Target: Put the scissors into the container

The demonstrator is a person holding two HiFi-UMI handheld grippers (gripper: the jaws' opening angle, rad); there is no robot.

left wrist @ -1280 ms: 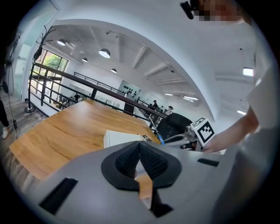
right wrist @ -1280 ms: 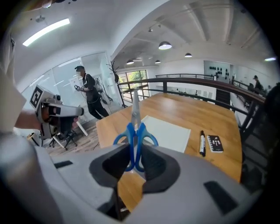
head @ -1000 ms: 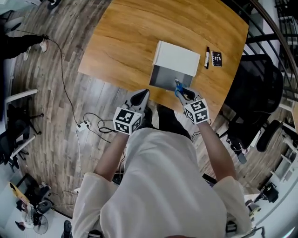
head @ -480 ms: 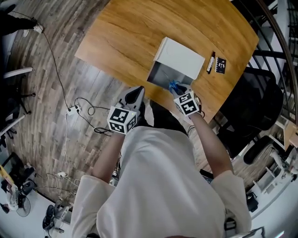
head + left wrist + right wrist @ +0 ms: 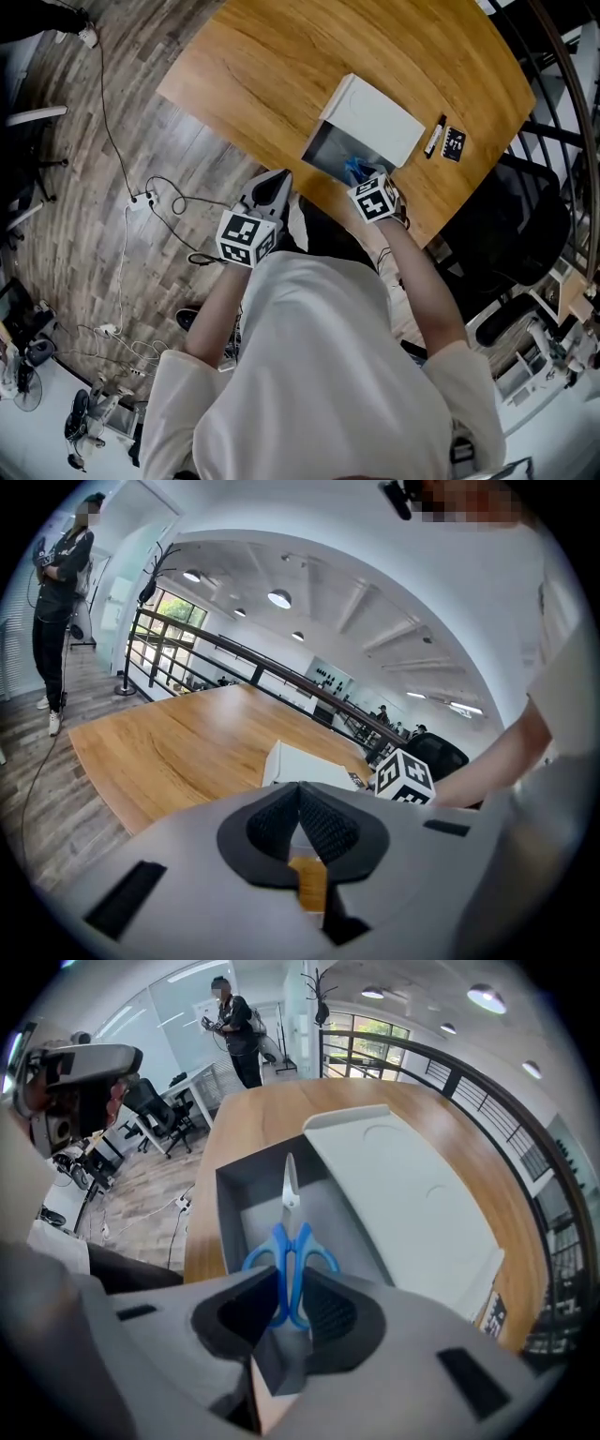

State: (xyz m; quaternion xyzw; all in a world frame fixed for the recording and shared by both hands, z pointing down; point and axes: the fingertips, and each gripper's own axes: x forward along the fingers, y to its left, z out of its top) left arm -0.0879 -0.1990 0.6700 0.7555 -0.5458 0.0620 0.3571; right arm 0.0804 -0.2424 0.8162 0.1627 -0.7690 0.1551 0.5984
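Blue-handled scissors [image 5: 291, 1246] sit between the pads of my right gripper [image 5: 289, 1309], which is shut on their handles; the steel blades point forward over the open grey container [image 5: 246, 1206]. The container's white lid [image 5: 403, 1206] lies against its far side. From above, the right gripper [image 5: 362, 181] holds the scissors [image 5: 354, 170] above the near part of the container [image 5: 326, 148], beside the lid [image 5: 382, 120]. My left gripper [image 5: 275, 185] hangs off the table's near edge, left of the box, shut with nothing in it [image 5: 300, 799].
A marker pen [image 5: 434, 139] and a small black card [image 5: 454, 144] lie on the wooden table [image 5: 281, 66] right of the lid. A black office chair [image 5: 525, 225] stands to the right. Cables and a power strip [image 5: 145, 199] lie on the floor at left.
My right gripper has carried the scissors forward, from the container's near rim to over its inside. The left gripper has stayed by the table edge. The head view has shifted.
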